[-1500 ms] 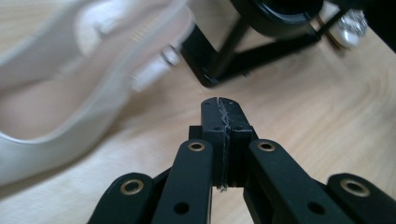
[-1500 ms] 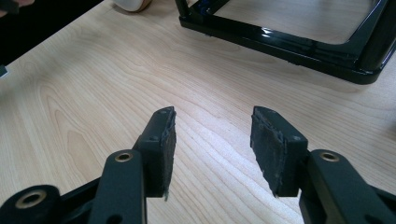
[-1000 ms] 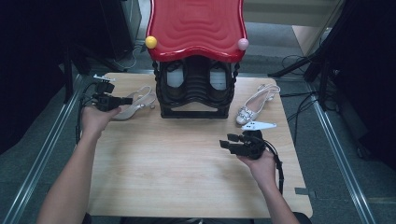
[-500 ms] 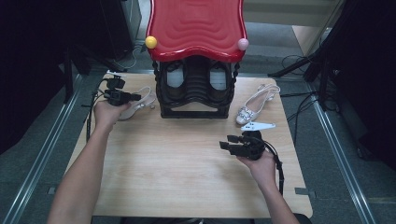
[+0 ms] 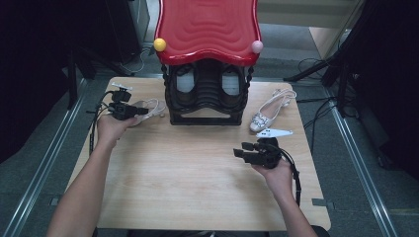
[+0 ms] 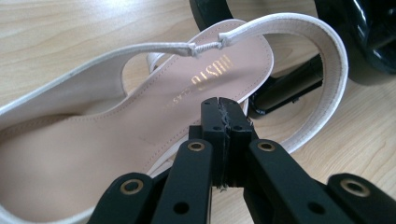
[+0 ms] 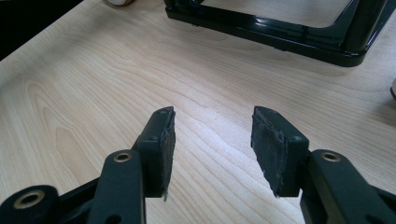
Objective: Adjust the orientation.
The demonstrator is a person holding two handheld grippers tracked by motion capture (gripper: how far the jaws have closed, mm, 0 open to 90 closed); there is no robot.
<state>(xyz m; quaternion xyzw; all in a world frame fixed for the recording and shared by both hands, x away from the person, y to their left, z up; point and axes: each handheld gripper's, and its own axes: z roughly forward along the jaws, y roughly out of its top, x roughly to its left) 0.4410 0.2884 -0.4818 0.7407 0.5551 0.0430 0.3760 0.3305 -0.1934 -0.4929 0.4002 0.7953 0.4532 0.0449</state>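
Observation:
A pale beige slingback shoe lies on the wooden table, just left of the black shoe rack. My left gripper hovers right over it. In the left gripper view its jaws are shut pad to pad above the shoe's insole, near the heel strap, with nothing visible between them. My right gripper rests low over bare wood at the front right, pointing left. Its jaws stand open and empty.
The rack carries a wavy red top with a yellow ball and a pink ball, and holds dark shoes. A matching beige shoe with a sparkly buckle lies right of the rack. Metal rails flank the table.
My left hand has moved right and slightly away from me, bringing its shut gripper from the table's left edge over the beige shoe. The right hand and both shoes have stayed put.

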